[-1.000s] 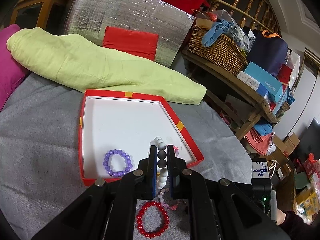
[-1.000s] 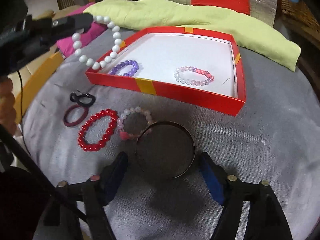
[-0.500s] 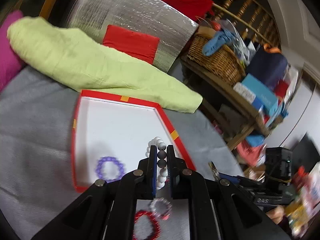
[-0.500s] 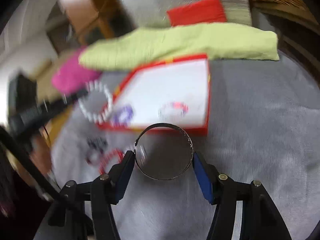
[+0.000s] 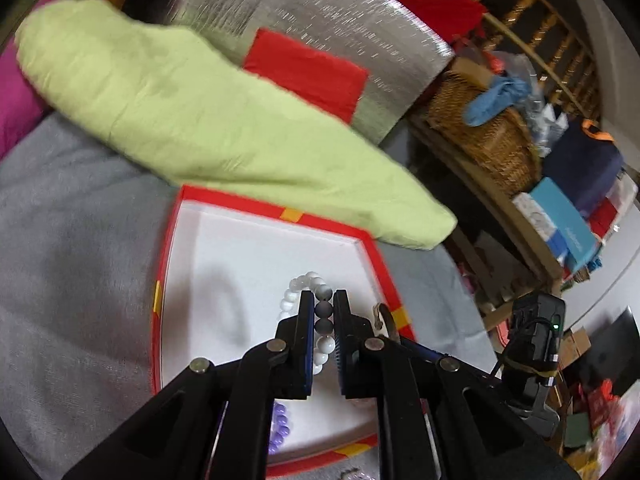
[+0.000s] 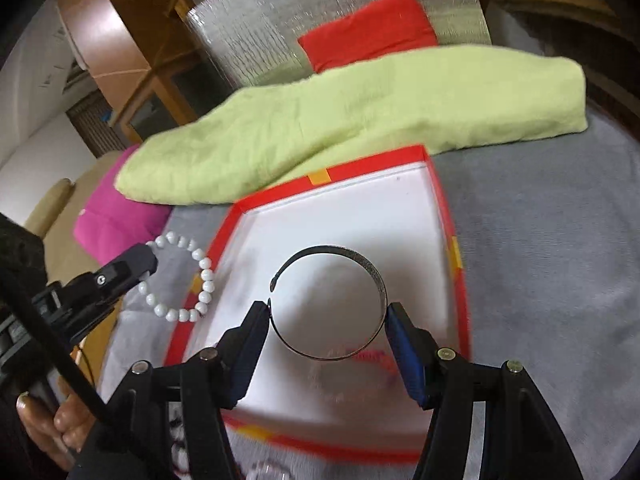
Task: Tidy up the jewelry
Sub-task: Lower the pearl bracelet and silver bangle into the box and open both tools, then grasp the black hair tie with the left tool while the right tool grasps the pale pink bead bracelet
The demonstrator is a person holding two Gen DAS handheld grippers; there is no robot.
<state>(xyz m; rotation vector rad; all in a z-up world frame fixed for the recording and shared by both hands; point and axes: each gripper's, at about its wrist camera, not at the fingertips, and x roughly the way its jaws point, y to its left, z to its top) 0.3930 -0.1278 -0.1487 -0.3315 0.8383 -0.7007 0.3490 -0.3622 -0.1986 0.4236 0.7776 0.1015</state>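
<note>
A red tray (image 5: 168,248) with a white floor lies on the grey cloth; it also shows in the right wrist view (image 6: 456,252). My left gripper (image 5: 322,304) is shut on a white bead bracelet (image 5: 308,282) and holds it above the tray; from the right wrist view, the bracelet (image 6: 202,276) hangs at the tray's left edge. My right gripper (image 6: 328,316) is shut on a thin metal bangle (image 6: 370,276) and holds it above the tray's floor. A purple bead bracelet (image 5: 280,430) lies in the tray, mostly hidden by my left gripper.
A long light-green cushion (image 5: 192,120) lies behind the tray, with a magenta cushion (image 6: 116,216) to its left. A silver foil bag with a red cloth (image 5: 308,72) leans behind. A wicker basket (image 5: 488,136) stands on a wooden rack at the right.
Both grippers have moved forward over the tray with their bracelets. The right gripper lifted the bangle off the cloth and carried it above the tray's floor.
</note>
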